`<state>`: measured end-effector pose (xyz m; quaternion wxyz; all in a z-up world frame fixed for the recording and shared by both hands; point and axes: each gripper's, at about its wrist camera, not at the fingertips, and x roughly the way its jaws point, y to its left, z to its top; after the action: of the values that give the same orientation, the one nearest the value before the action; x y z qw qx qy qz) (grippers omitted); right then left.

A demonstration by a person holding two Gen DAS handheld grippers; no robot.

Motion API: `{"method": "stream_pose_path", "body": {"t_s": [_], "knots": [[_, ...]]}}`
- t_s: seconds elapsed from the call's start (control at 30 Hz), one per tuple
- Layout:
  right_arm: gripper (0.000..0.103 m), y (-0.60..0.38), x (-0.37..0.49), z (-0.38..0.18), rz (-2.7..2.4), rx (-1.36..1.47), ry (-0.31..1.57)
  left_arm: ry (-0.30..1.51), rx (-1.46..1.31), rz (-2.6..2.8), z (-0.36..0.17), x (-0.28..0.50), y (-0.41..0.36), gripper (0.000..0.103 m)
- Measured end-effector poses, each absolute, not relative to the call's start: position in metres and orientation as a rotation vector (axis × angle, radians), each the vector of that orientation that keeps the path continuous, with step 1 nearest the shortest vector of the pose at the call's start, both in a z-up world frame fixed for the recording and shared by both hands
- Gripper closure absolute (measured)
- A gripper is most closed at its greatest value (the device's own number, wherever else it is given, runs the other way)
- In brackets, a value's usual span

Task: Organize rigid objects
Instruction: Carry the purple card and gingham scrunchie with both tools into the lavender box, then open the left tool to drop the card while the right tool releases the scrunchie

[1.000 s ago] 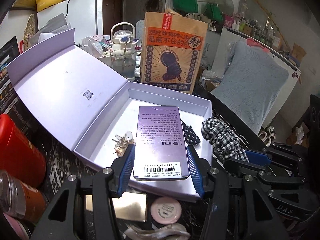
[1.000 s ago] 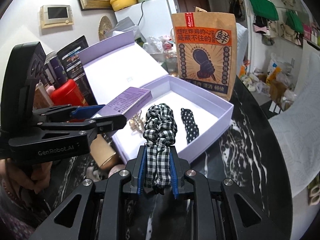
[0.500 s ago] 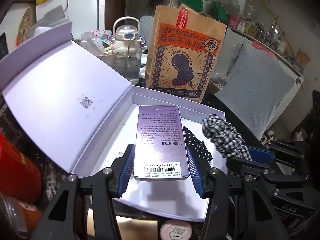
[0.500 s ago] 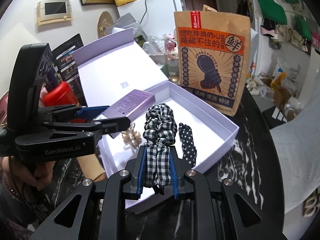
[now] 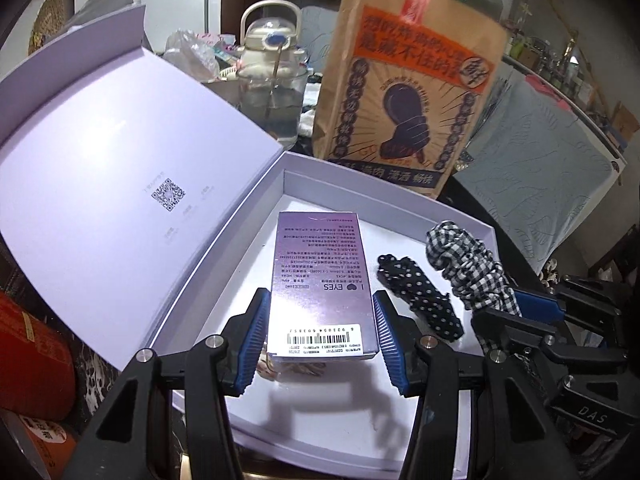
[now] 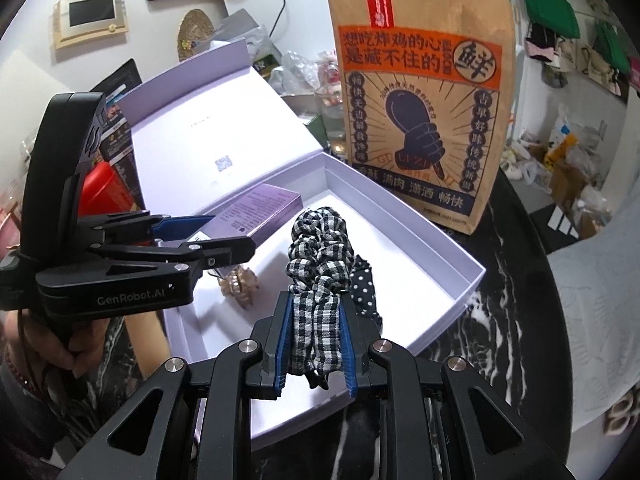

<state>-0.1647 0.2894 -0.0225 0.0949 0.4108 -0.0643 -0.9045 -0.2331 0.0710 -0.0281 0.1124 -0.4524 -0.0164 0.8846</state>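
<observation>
While you are bringing both grippers in over the open box (image 5: 486, 236), the view is changing: a second ago the carton (image 5: 320, 280) and the scrunchie (image 6: 318, 264) were hanging near the front rim, and now both are hanging well inside, above the white floor. Your left gripper (image 5: 320, 332) is clamping the carton by its long sides, and your right gripper (image 6: 314, 344) is squeezing the checked scrunchie between its pads. The dotted scrunchie (image 5: 418, 294) and a hair claw (image 6: 240, 284) are already lying in the box. I am judging that the carrying is almost finished; you are now needing only to lower each thing onto a free place and let go.
</observation>
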Motion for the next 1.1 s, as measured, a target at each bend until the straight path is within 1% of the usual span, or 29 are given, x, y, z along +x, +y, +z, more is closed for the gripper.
{"method": "stream_pose_path", "body": {"t_s": [0.13,0.23,0.4,0.7,0.8,1.1], "knots": [[0.082,0.291,-0.172,-0.027,-2.69,1.233,-0.178,-0.031,-1.362,2.587,-0.036,-0.243,0.071,0.052],[0.082,0.291,-0.176,-0.03,-2.697,1.241,-0.169,0.016,-1.381,2.602,-0.04,-0.246,0.074,0.052],[0.082,0.291,-0.183,-0.037,-2.728,1.284,-0.113,0.047,-1.424,2.598,-0.05,-0.253,0.074,0.052],[0.081,0.297,-0.19,-0.049,-2.724,1.349,-0.109,0.083,-1.453,2.608,-0.055,-0.257,0.076,0.052],[0.08,0.297,-0.193,-0.053,-2.724,1.374,-0.098,0.115,-1.522,2.587,-0.062,-0.262,0.077,0.052],[0.079,0.296,-0.2,-0.056,-2.726,1.429,-0.068,0.015,-1.621,2.514,-0.08,-0.265,0.067,0.052]]}}
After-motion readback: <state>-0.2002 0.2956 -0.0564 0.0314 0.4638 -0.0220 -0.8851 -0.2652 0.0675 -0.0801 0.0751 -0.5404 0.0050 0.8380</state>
